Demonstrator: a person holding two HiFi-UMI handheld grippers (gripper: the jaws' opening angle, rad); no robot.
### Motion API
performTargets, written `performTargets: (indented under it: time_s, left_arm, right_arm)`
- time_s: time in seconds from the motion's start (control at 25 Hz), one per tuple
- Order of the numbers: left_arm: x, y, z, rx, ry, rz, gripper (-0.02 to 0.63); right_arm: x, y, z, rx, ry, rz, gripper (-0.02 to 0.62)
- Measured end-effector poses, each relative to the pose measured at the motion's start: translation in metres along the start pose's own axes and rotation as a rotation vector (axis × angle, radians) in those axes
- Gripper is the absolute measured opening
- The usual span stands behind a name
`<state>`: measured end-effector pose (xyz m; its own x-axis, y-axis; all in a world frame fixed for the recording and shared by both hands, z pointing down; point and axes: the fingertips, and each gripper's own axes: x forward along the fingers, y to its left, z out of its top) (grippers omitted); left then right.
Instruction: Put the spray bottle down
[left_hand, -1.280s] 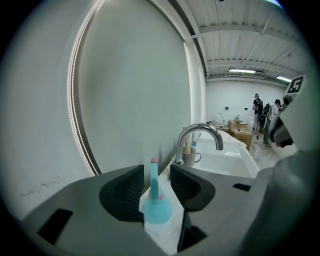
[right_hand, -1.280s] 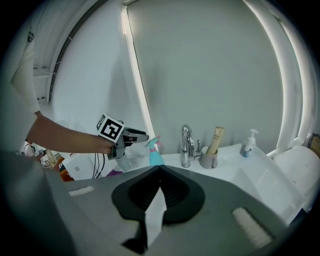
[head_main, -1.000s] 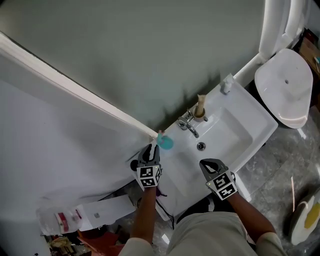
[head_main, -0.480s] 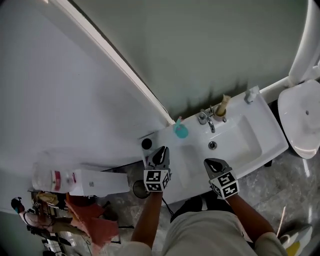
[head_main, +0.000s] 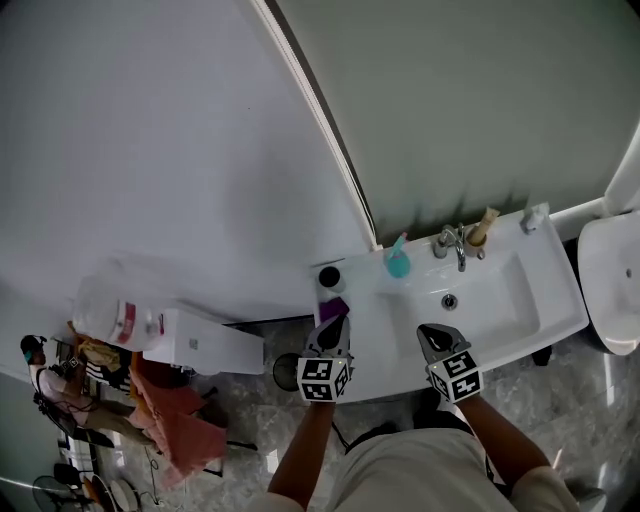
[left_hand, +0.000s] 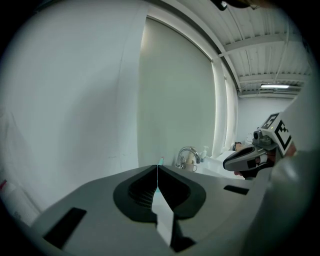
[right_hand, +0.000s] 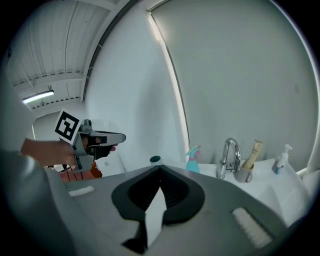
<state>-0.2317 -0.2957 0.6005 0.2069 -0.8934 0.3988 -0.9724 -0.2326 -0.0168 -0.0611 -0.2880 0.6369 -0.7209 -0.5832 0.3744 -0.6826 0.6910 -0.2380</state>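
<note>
The teal spray bottle (head_main: 398, 262) stands upright on the back left corner of the white sink (head_main: 520, 300), with nothing holding it. In the right gripper view the spray bottle (right_hand: 193, 160) shows left of the faucet. My left gripper (head_main: 331, 326) hovers at the sink's left front corner, well short of the bottle. Its jaws have just been closing and now meet with nothing between them (left_hand: 157, 172). My right gripper (head_main: 436, 338) is over the sink's front rim, jaws together and empty (right_hand: 160, 170). Each gripper shows in the other's view: left gripper (right_hand: 107, 139), right gripper (left_hand: 245, 159).
A chrome faucet (head_main: 455, 243), a cup with a tube (head_main: 482, 230) and a soap dispenser (head_main: 533, 218) line the sink's back. A dark round cap (head_main: 329, 277) and a purple thing (head_main: 334, 305) lie at its left end. Toilet (head_main: 612, 290) at right; white box (head_main: 200, 345) and orange cloth (head_main: 180, 425) at left.
Both grippers have drawn back from the bottle toward the sink's front edge. The left gripper's jaws have closed. The bottle stays standing, and the head view has swung left.
</note>
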Motion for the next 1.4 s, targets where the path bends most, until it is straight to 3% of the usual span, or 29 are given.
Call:
performTargets:
  time_s: [0.4,0.8,1.12,1.4]
  left_arm:
    - [-0.091,0.015,-0.021,-0.027,-0.03,-0.075,0.006]
    - [-0.156,-0.007,-0.037,0.007,-0.041,-0.194,0.006]
    - [-0.19,-0.045,-0.03,-0.011,-0.083,-0.233,0.006]
    - [-0.199,-0.065,-0.015,-0.003,-0.114,-0.195,0.006]
  right_arm:
    - [-0.021,0.074,0.007,-0.052,-0.031,-0.066,0.011]
    - [-0.074,0.131,0.002,-0.104,-0.068,-0.133,0.011]
    - [-0.121,0.138,0.006,-0.118,-0.094,-0.136,0.011]
    - [-0.155,0.118,0.012,-0.133,-0.116,-0.124,0.011]
